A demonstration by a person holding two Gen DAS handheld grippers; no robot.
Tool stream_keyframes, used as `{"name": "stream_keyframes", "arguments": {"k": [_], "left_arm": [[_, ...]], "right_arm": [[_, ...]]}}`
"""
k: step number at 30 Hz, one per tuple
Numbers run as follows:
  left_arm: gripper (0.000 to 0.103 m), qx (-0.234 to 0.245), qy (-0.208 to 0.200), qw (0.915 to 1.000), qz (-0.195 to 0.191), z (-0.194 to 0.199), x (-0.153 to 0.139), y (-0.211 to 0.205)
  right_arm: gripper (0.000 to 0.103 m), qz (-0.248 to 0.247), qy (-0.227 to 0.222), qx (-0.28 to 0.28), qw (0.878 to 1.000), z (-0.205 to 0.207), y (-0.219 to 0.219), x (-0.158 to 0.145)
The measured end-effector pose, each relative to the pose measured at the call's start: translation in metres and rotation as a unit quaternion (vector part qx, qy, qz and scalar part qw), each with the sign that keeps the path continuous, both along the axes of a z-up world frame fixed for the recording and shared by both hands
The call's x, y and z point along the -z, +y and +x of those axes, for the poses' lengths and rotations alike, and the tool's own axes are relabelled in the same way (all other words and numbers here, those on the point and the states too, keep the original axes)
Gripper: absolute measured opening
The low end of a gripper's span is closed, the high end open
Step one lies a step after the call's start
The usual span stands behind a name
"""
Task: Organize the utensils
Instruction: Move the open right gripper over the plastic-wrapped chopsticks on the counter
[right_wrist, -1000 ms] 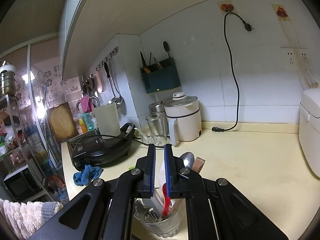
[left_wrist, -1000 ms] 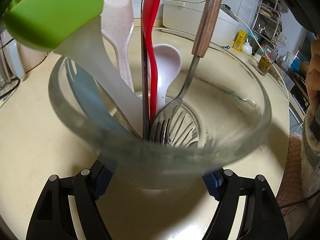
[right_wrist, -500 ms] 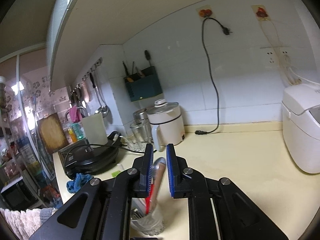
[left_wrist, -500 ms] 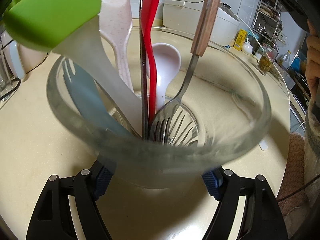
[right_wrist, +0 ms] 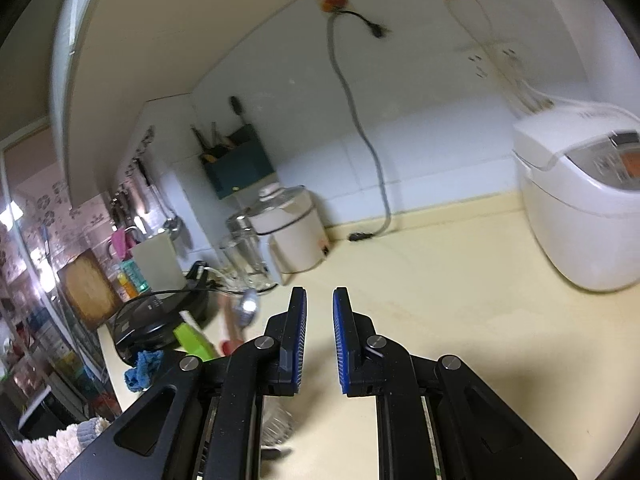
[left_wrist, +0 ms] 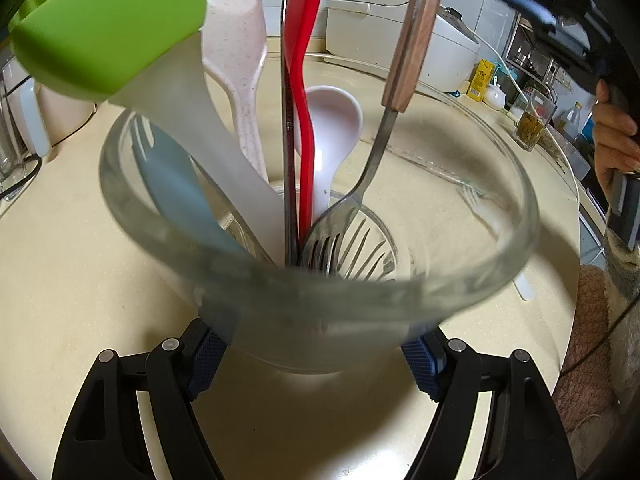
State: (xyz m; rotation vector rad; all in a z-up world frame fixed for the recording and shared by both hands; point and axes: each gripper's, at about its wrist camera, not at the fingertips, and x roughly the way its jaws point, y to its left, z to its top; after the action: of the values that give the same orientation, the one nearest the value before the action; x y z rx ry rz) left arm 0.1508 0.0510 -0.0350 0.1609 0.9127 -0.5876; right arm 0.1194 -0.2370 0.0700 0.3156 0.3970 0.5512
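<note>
A glass cup (left_wrist: 320, 300) packed w/ utensils stands on a cream kitchen counter (left_wrist: 80, 280), the left gripper (left_wrist: 316, 356) clamped across its base, one blue pad (left_wrist: 204, 354) on each side of the glass. Inside the cup, nearest the lens, sits a green-headed silicone brush (left_wrist: 108, 28) w/ a frosted handle, then a pale blue spatula (left_wrist: 176, 184). Past those a steel fork (left_wrist: 340, 236) w/ a wooden handle rests tines-down against the bottom, beside a red spoon (left_wrist: 304, 92), a white spoon (left_wrist: 332, 128) and a speckled pink handle (left_wrist: 240, 48). Beyond the cup, at the counter's back, stands a white rice cooker (left_wrist: 380, 20). Up and to the right of the cup, a hand (left_wrist: 616, 140) carries the right gripper (right_wrist: 320, 332); its jaws stand slightly apart w/ nothing between them, no utensil held. From that gripper's camera, the cup shows low and to the left, blurred, w/ a white electric kettle (right_wrist: 292, 232) near the wall behind it.
</note>
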Motion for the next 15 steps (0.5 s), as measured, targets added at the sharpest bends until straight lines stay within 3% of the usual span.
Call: {"name": "stream_keyframes", "arguments": {"k": [15], "left_arm": [[0.080,0.000,-0.001,1.0000,0.001,0.000,0.000,-0.001]], "right_arm": [[0.014,0.018,0.108,0.106,0.988,0.020,-0.076,0.055]]}}
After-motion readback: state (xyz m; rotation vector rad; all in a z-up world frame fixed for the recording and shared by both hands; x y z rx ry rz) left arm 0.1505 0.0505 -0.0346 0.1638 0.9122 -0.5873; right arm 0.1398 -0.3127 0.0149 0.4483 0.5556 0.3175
